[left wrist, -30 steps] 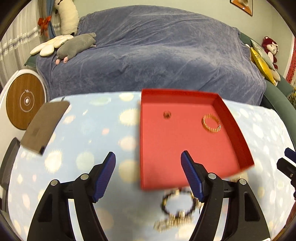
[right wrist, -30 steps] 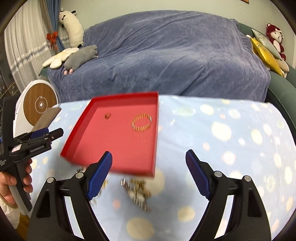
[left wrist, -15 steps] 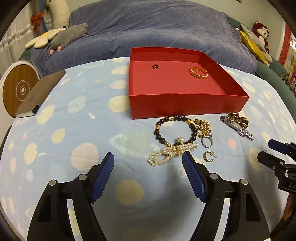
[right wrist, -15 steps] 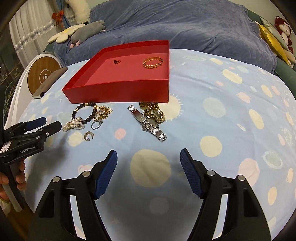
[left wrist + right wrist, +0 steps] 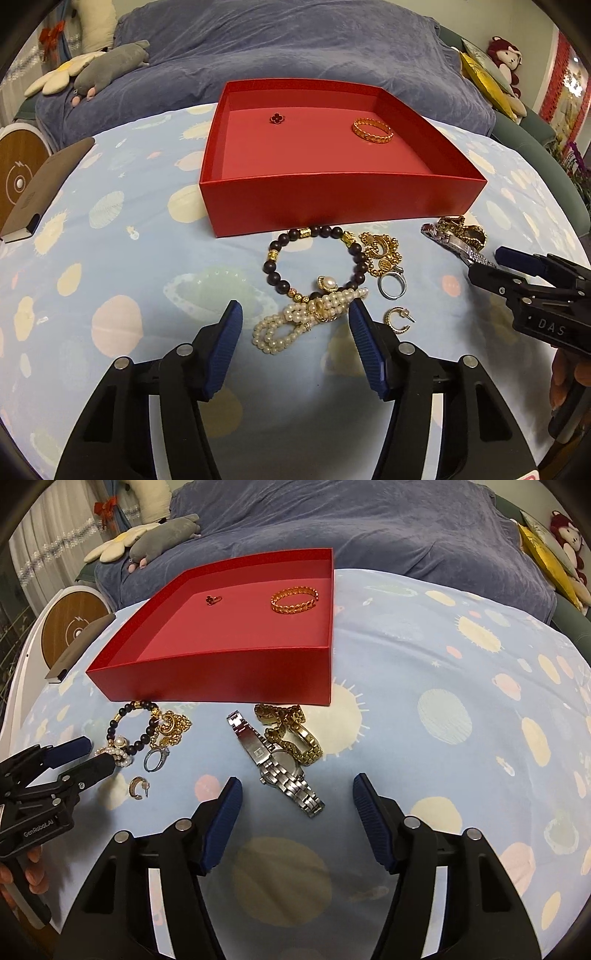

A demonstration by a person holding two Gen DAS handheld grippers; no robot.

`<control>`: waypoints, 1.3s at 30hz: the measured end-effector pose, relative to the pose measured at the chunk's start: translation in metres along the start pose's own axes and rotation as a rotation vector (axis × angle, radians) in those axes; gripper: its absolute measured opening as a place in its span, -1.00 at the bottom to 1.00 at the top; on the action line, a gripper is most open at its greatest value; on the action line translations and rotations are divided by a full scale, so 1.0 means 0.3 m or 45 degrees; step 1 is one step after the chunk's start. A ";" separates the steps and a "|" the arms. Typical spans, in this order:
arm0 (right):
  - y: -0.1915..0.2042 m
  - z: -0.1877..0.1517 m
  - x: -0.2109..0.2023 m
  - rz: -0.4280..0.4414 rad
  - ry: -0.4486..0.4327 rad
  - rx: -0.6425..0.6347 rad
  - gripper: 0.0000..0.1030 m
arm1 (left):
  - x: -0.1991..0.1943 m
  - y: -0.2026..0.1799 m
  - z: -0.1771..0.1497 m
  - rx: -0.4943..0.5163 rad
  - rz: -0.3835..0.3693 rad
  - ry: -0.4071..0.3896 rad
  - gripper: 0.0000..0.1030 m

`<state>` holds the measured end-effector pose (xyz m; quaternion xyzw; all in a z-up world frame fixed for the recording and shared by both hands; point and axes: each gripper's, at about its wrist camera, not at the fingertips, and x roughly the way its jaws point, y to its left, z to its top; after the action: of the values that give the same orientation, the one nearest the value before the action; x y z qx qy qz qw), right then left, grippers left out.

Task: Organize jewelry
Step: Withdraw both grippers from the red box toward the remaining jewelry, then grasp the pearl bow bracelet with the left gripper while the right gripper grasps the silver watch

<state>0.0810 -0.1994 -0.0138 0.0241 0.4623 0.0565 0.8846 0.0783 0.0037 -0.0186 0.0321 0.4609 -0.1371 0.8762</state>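
Observation:
A red box [image 5: 332,199] [image 5: 229,679] holds a gold bangle [image 5: 372,131] [image 5: 294,599] and a small dark clover ring [image 5: 277,118] [image 5: 213,599]. In front of it lie a dark bead bracelet [image 5: 275,264], a pearl strand [image 5: 295,325], gold chains [image 5: 382,253], a silver ring [image 5: 392,286] [image 5: 155,759] and a gold hoop earring [image 5: 397,319] [image 5: 137,787]. A silver watch [image 5: 277,764] and a gold watch [image 5: 291,731] lie to the right. My left gripper [image 5: 295,328] is open around the pearl strand. My right gripper [image 5: 295,805] is open just before the silver watch.
The table wears a light blue spotted cloth [image 5: 461,701]. A brown notebook [image 5: 40,184] lies at its left edge. A blue-covered sofa [image 5: 295,48] with plush toys stands behind. A round white and wood device [image 5: 70,627] is at the left.
Both grippers have come down and forward toward the jewelry in front of the box. The left gripper now straddles the pearl strand; the right is close to the silver watch.

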 end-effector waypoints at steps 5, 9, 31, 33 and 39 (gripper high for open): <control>0.038 -0.007 -0.003 -0.004 0.001 -0.058 -0.36 | 0.007 -0.002 -0.008 0.007 -0.006 0.006 -0.01; 0.052 -0.031 -0.021 0.031 0.038 -0.057 -0.66 | 0.001 -0.002 -0.016 0.019 0.003 0.003 -0.17; 0.097 -0.025 -0.013 0.039 0.033 -0.061 -0.45 | 0.014 -0.040 0.006 0.012 -0.044 -0.006 -0.50; 0.092 -0.025 -0.015 0.046 0.036 -0.055 -0.57 | 0.011 -0.040 0.006 0.008 -0.063 -0.002 -0.53; 0.093 -0.034 -0.040 0.074 0.031 -0.046 -0.58 | -0.017 -0.034 0.002 -0.006 -0.101 -0.007 -0.72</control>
<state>0.0637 -0.1733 -0.0072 0.0210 0.4710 0.0907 0.8772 0.0732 -0.0051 -0.0132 0.0112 0.4599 -0.1707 0.8713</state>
